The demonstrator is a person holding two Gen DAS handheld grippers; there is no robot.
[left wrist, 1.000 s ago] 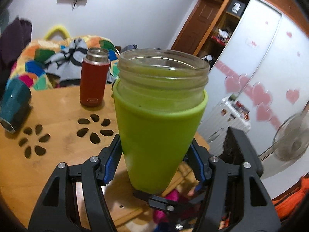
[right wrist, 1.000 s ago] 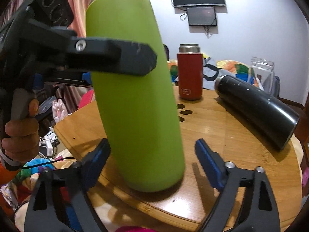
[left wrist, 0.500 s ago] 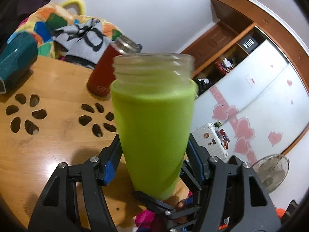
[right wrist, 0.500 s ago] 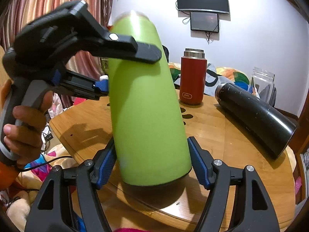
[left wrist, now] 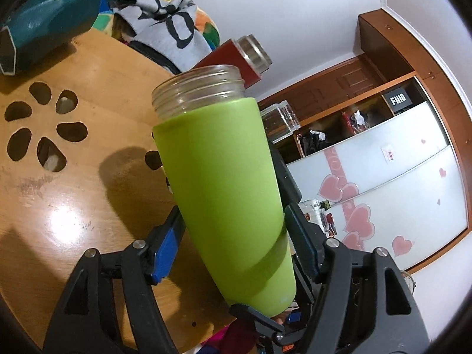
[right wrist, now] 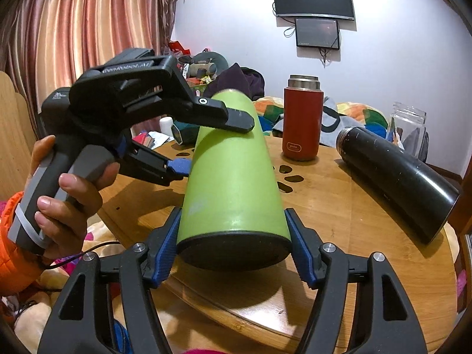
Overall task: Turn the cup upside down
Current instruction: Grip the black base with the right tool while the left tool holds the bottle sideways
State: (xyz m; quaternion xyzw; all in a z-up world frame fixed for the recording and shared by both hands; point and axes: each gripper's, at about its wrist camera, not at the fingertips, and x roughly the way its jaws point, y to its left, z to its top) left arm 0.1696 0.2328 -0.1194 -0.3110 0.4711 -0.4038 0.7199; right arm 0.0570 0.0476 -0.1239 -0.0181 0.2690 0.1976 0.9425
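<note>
**Cup mid-flip, gripped at both ends**

Left to right in the right wrist view: the left gripper (right wrist: 188, 147) is coming in from the left, jaws pinching the green cup (right wrist: 230, 171) around its far, upper part. I can't tell from here how firmly. The right gripper (right wrist: 233, 250) is clamping the cup's black base, blue pads touching both sides.

In the left wrist view the left gripper (left wrist: 233, 230) is straddling the cup (left wrist: 221, 177) lower down its sleeve; the left pad looks just off the wall, so that grip is unclear. The clear threaded mouth is pointing up and away.

Key relation: the cup is off the desk (right wrist: 339, 206), long axis tilted well past upright, base toward the right gripper, mouth away over the desk. The right jaws are holding the pivot end, so the roll is probably theirs.

Also on the desk: red flask (right wrist: 302, 118), black bottle (right wrist: 398, 183) lying down, teal cup (left wrist: 44, 20) on its side.
</note>
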